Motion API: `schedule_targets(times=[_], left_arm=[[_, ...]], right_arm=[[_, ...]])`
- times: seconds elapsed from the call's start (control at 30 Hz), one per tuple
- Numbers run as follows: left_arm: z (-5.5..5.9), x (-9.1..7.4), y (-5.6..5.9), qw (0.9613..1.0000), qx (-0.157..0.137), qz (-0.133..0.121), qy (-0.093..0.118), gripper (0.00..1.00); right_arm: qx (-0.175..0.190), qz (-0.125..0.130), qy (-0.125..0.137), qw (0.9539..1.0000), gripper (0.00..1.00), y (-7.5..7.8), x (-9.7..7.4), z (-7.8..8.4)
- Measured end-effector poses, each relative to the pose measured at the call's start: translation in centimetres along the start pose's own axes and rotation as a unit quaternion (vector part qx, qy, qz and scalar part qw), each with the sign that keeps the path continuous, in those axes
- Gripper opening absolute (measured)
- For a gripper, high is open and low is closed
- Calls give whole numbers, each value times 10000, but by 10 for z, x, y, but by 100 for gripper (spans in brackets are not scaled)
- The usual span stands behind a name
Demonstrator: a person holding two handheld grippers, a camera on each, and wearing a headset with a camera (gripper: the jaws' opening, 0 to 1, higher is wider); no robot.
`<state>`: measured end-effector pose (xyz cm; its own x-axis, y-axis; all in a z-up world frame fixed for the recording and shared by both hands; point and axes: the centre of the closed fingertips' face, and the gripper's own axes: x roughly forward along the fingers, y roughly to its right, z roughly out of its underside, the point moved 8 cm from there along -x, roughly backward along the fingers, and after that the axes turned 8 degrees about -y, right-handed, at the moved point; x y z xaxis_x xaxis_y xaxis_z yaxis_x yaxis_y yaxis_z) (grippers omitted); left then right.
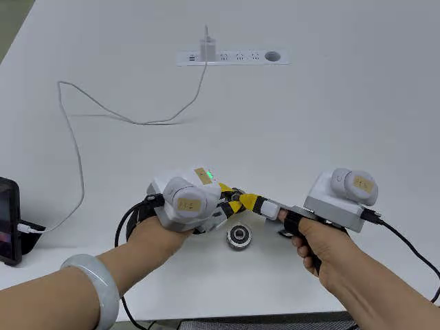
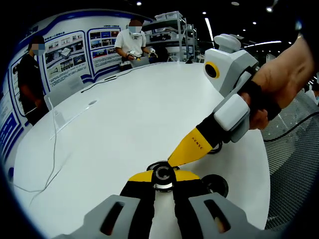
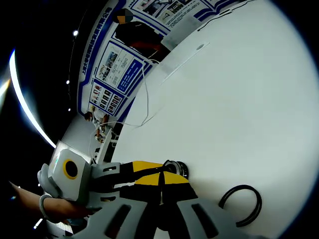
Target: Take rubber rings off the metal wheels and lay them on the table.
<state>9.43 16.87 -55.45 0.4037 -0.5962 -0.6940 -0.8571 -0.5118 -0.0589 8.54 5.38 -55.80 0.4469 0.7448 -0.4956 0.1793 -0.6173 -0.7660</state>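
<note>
My left gripper (image 1: 225, 196) is shut on a small metal wheel (image 2: 163, 173), holding it just above the white table (image 1: 289, 137). The right gripper (image 1: 238, 202) comes in from the right, its yellow jaws closed on the black rubber ring (image 2: 152, 166) around that wheel. In the right gripper view its jaws (image 3: 162, 170) meet at the wheel (image 3: 175, 168). A second wheel (image 1: 239, 236) with its black ring on lies on the table just below the jaws. One loose black ring (image 3: 241, 187) rests on the table near the right gripper.
A white power strip (image 1: 232, 57) lies at the far side, with a white cable (image 1: 75, 151) running to a dark phone (image 1: 8, 220) at the left edge. The table's front edge is close under my arms. Two people (image 2: 132, 40) stand beyond the far end.
</note>
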Motion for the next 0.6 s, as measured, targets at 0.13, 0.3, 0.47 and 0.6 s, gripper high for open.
schedule_targets(times=[0.13, 0.3, 0.47, 0.6], left_arm=[[-1, -1, -1, 10000, 49, -28, 53, 16], [1, -3, -1, 10000, 54, 13, 72, 20], [1, -5, 1, 9999, 94, 31, 125, 24], [0, -7, 2, 9997, 136, 7, 211, 28]], right_arm=[[-18, 69, -17, 10000, 1, 1, 1, 1], [-38, 118, -16, 9999, 2, 3, 1, 1], [-45, 137, -17, 9999, 2, 2, 2, 0], [-81, 137, -25, 9999, 2, 0, 2, -1]])
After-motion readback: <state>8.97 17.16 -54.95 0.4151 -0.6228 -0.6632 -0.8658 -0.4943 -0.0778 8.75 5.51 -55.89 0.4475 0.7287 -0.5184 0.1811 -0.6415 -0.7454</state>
